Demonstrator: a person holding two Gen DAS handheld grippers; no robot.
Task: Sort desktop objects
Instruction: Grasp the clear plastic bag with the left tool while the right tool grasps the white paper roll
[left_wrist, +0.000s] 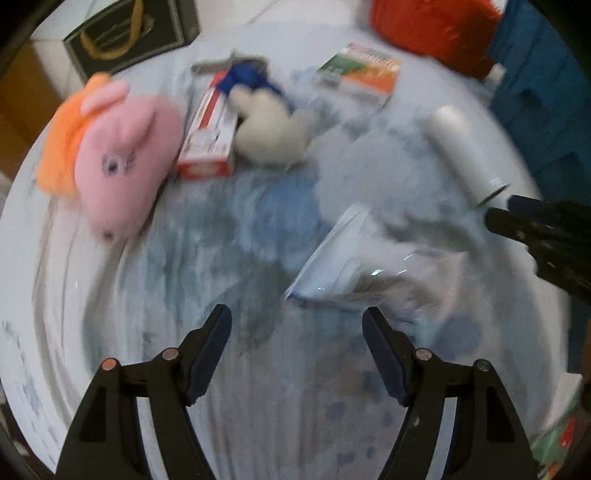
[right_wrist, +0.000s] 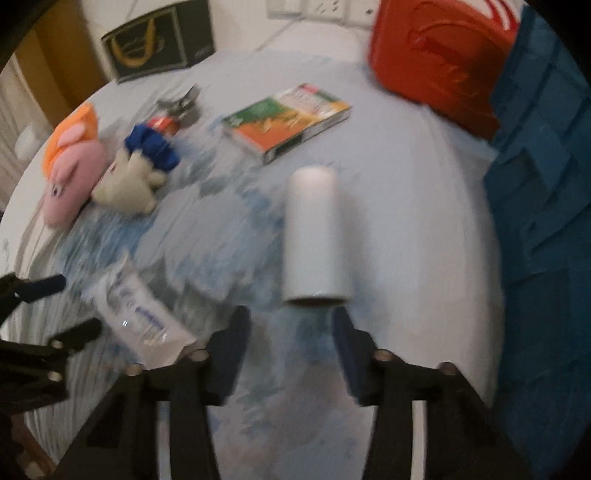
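Under both empty, parted tongs, left (left_wrist: 297, 328) wider than right (right_wrist: 291, 326), motion-blurred tablecloth (left_wrist: 229, 221), plastic pouch's (left_wrist: 343, 258) print unreadable.

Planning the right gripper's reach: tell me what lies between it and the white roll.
Nothing: in the right wrist view only bare blue-patterned cloth separates the right gripper from the white roll.

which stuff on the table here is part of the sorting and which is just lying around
To sort: pink plush, white-and-blue plush, red-and-white box, green-and-orange box, white roll, clear plastic packet, metal tool.

Just lying about: black box, red bag, blue cloth.
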